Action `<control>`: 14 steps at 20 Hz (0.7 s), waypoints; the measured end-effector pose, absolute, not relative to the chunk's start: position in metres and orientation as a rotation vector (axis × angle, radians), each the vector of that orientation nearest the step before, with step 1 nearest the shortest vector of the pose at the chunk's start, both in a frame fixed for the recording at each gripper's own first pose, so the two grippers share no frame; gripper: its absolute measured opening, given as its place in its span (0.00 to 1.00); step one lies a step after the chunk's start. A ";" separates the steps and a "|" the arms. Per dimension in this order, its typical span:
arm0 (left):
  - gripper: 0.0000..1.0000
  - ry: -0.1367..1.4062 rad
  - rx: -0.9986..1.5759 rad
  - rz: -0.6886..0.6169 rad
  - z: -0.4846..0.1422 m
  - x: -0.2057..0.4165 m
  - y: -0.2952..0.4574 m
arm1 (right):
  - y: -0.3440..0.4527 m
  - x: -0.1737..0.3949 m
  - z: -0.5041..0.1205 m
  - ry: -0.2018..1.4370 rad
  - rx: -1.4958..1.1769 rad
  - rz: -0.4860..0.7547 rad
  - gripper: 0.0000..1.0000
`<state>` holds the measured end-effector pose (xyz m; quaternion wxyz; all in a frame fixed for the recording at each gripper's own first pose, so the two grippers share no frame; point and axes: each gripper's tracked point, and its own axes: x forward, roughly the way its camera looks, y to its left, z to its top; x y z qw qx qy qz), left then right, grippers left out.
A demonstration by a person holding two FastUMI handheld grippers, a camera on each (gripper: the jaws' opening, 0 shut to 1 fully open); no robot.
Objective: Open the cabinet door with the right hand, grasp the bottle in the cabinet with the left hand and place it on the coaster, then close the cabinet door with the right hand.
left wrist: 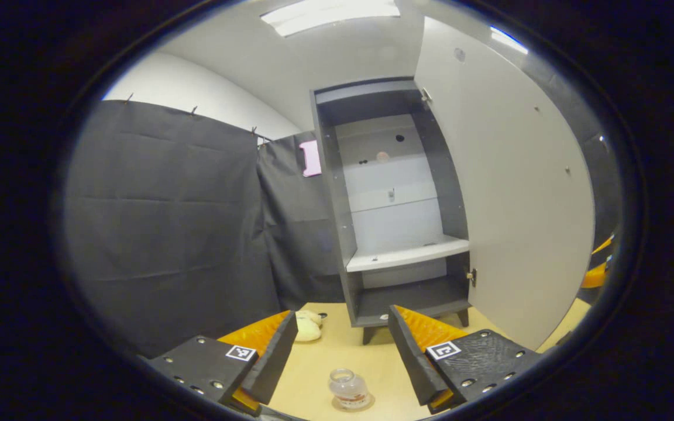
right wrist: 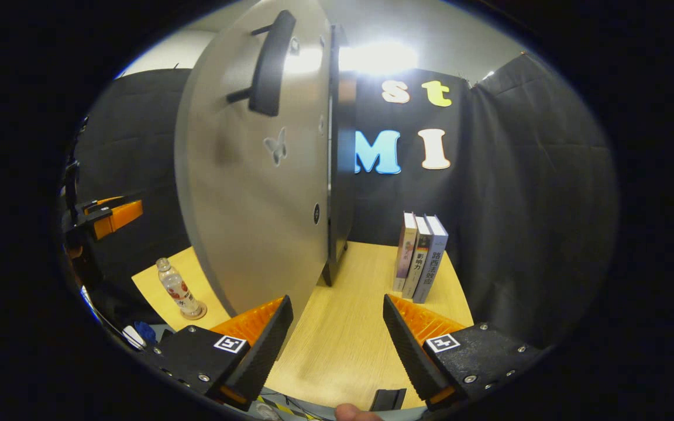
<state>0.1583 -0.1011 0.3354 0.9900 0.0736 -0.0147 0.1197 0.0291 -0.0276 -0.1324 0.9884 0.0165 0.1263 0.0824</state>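
Bottle [left wrist: 348, 388] stands upright on the coaster [left wrist: 365, 403] on the table [left wrist: 337, 356], just below and between the fingers of the left gripper [left wrist: 343, 345], which are spread apart and hold nothing. In the right gripper view the same bottle [right wrist: 176, 288] sits on its coaster [right wrist: 195, 313] near the table's left edge, beside the open cabinet door [right wrist: 255, 193]. The right gripper [right wrist: 337, 333] also has its fingers wide apart and empty, in front of the door's outer face.

By my judgement the placing is done and closing the door is the step in hand. To do it well, the right gripper should push on the door's flat face or take the handle [right wrist: 268, 64] high up, and swing the panel gently so its lower edge does not brush the bottle, which may stand close to the sweep, though the fisheye makes that hard to judge.

The cabinet [left wrist: 392, 199] stands open with a bare shelf. Three books [right wrist: 420, 257] stand upright on the pale wooden tabletop, and a small plush toy [left wrist: 308, 327] lies near the cabinet's foot. Dark cloth walls the booth.
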 end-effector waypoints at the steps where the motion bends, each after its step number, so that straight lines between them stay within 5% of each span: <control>1: 0.89 -0.025 0.130 0.255 0.343 0.152 -0.098 | -0.035 0.035 -0.116 0.229 0.043 0.144 0.96; 10: 0.96 0.017 -0.002 0.117 0.360 0.162 -0.108 | -0.065 0.074 0.026 -0.025 0.248 0.023 0.91; 11: 0.83 -0.004 0.003 0.088 0.367 0.170 -0.106 | -0.059 0.072 0.035 -0.047 0.261 0.018 0.93; 12: 0.95 -0.016 0.016 0.061 0.372 0.179 -0.102 | -0.054 0.068 0.041 -0.061 0.262 0.010 0.94; 13: 0.84 -0.024 0.032 0.032 0.376 0.187 -0.099 | -0.047 0.065 0.042 -0.066 0.252 0.003 0.94; 14: 0.95 -0.031 0.042 0.005 0.380 0.195 -0.097 | -0.041 0.064 0.040 -0.068 0.234 -0.018 0.94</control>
